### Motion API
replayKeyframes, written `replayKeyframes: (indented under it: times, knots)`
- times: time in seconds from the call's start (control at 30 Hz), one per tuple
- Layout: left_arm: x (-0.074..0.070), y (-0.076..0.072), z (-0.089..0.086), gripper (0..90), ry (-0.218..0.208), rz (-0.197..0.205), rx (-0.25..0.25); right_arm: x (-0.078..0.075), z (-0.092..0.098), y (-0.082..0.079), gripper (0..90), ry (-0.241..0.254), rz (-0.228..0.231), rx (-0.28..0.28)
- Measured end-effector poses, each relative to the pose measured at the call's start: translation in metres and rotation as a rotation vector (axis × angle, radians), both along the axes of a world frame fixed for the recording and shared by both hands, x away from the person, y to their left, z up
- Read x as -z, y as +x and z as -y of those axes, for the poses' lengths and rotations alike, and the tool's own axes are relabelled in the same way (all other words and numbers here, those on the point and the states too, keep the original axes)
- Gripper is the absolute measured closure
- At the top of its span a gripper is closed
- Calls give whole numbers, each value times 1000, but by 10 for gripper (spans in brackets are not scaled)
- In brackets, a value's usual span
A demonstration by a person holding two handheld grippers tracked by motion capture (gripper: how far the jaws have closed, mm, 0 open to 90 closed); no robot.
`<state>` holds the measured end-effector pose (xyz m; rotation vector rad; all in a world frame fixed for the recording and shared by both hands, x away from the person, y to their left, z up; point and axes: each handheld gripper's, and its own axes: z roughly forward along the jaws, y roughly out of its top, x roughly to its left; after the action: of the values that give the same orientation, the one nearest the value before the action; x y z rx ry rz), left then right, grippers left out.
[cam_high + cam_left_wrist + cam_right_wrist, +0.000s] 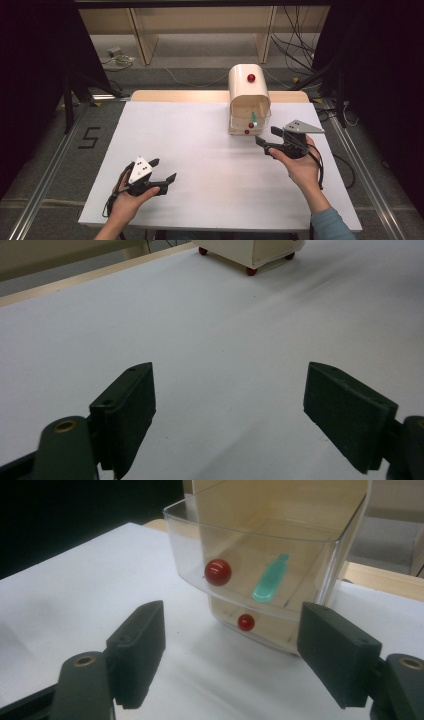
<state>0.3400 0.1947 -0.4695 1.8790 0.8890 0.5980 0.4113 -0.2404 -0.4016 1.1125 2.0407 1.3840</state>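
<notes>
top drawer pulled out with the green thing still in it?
Yes: in the right gripper view the clear upper drawer stands out from the cabinet, with the green item lying on its floor.

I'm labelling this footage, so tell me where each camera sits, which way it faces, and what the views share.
High view: above the person's side, looking forward and down on the white table; forearms, left gripper and right gripper show.
Left gripper view: rides the left gripper, looking across the table toward the drawer unit; open jaws show.
Right gripper view: rides the right gripper, facing the pulled-out clear drawer with its red knob and a teal object; open jaws show.
Shared: all show table and drawer unit.
</notes>
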Motion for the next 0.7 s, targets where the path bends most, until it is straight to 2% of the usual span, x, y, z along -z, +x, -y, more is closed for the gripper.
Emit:
replayKeyframes:
  times: [0.43,0.53,0.6,0.7]
  knots:
    - [0,-1,2,207,-4,5,2,-3,-2,-4,308,2,9,-4]
    - [0,0,0,208,-5,-3,1,-2,-3,-4,405,-8,15,3]
    - [0,0,0,209,-3,-3,-1,-2,-2,-5,537,-44,15,11]
    - [0,0,0,209,-2,1,-1,-1,-1,-7,676,-37,29,11]
